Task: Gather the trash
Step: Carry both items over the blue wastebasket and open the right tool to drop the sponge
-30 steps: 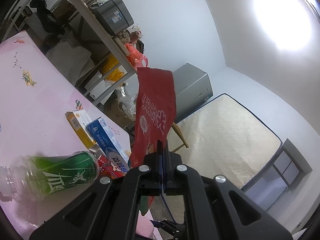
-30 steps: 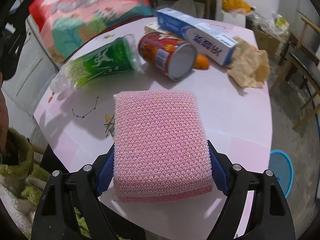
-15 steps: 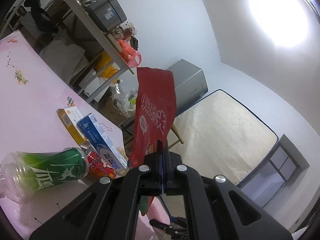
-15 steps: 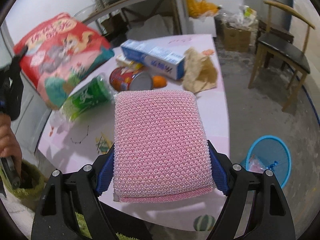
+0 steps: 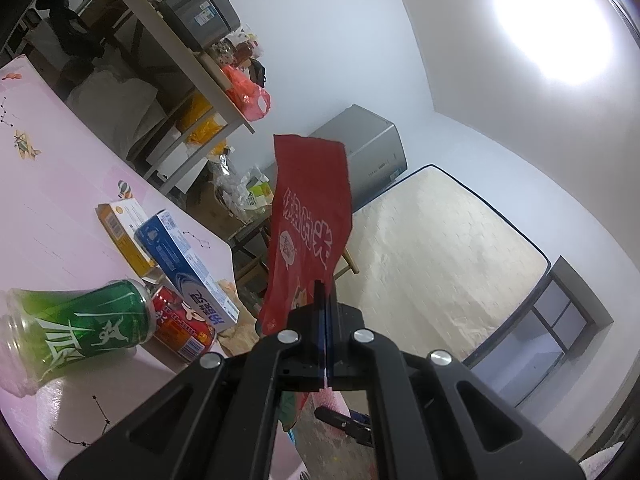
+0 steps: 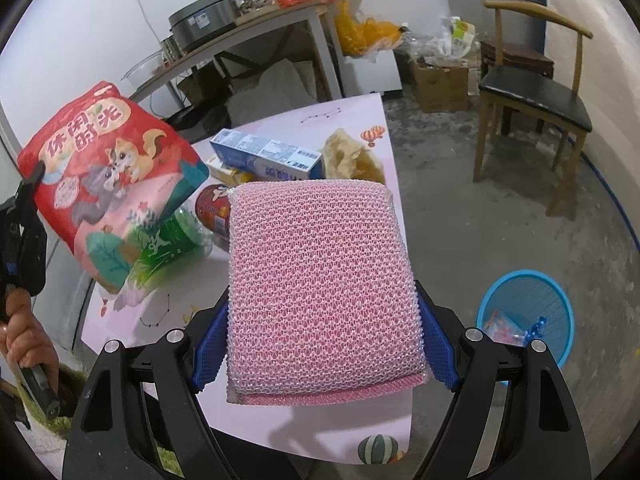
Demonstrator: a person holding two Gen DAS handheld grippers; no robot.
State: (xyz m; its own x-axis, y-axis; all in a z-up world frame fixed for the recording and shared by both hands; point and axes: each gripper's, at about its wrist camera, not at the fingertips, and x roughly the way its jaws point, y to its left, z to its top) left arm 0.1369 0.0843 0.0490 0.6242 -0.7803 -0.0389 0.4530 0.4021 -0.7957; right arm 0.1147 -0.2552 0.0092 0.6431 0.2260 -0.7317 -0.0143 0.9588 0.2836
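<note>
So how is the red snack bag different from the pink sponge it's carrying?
The red snack bag is a thin printed pouch, pinched at one edge by the fully shut left gripper; the pink sponge is a thick mesh block that fills the right gripper, whose jaws stand wide on its sides. The bag sticks out mostly unsupported, while the sponge sits squarely between the pads. Both are held clear of the pink table.

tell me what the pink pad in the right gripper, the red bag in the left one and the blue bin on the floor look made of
Pink scouring pad: looks like a soft sponge core wrapped in glittery plastic mesh; the open knit glints.

Red snack bag: thin printed plastic film, semi-glossy; it creases and hangs limp from its pinched edge.

Blue wastebasket: probably moulded plastic; even colour, perforated lattice wall.
</note>
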